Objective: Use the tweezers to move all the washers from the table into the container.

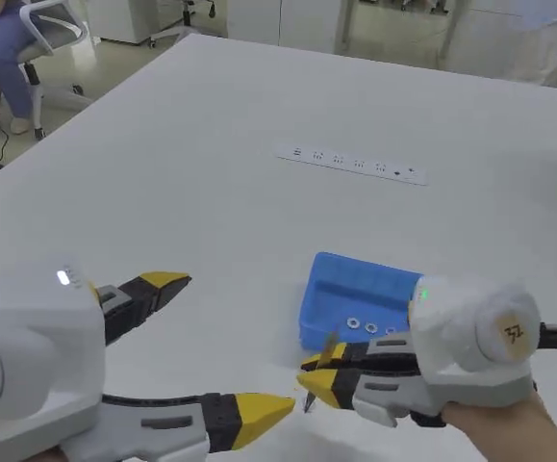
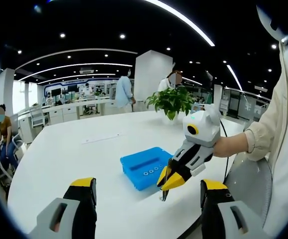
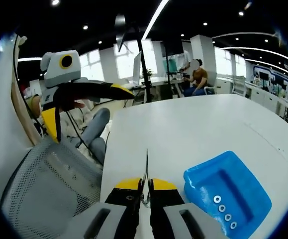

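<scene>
**Head view.** White surface (image 1: 211, 192). Left gripper (image 1: 230, 344) at lower left, jaws spread wide with nothing between them. Right gripper (image 1: 309, 375) at lower right, jaws closed on slim metal tweezers (image 1: 309, 402), which point down at the surface just in front of the blue rectangular plastic container (image 1: 341, 289). Small metal ring washers (image 1: 371, 328) lie in a row on the container floor, just beyond the right jaws. White power strip (image 1: 353, 164) sits well beyond.

**Left gripper view.** Own jaws apart. The right gripper is ahead between them, tweezers beside the container's near corner; whether they touch the surface cannot be told. Washers lie inside the container.

**Right gripper view.** Own jaws shut on the tweezers, which project forward. The container is to the right of the jaws, with four washers in line inside.
</scene>
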{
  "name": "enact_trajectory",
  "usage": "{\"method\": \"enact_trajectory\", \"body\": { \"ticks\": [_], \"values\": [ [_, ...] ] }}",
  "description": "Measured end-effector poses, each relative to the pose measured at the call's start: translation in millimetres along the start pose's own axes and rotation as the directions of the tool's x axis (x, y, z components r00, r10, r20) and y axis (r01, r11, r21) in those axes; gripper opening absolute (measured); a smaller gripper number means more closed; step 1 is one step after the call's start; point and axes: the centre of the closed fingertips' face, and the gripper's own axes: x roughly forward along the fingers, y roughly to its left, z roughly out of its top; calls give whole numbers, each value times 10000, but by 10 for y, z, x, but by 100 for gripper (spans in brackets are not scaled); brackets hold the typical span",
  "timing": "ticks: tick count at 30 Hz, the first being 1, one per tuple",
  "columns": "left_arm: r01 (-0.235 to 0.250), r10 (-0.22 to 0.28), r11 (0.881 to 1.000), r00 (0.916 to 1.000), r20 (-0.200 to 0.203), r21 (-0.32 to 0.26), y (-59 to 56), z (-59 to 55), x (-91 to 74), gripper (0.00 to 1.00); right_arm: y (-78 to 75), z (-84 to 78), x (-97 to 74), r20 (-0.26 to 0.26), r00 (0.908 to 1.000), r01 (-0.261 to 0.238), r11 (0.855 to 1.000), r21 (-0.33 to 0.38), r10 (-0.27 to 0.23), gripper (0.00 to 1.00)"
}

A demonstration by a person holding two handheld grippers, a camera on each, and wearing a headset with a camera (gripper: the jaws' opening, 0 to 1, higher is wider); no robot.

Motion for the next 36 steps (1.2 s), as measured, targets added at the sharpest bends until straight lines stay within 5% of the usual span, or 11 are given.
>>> {"method": "enact_trajectory", "body": {
  "ticks": [9,16,26,36],
  "values": [
    [62,-62,10000,10000,-44,21,-1,-2,15,88,-174,270,-105,1207,9925,70,9953,961,-187,2],
    [-46,46,10000,10000,-28,-11,35,-4,-11,87,-493,411,-164,1657,9809,780,9860,1476,-1024,2],
    [-47,47,10000,10000,-70,-33,38,-19,-5,87,-1013,390,-131,1548,9557,2090,9474,2425,-2505,2],
    [-77,75,9999,9999,-136,-95,58,-28,13,87,-1188,184,63,684,9588,2537,9396,2296,-2757,2]
  ]
}}
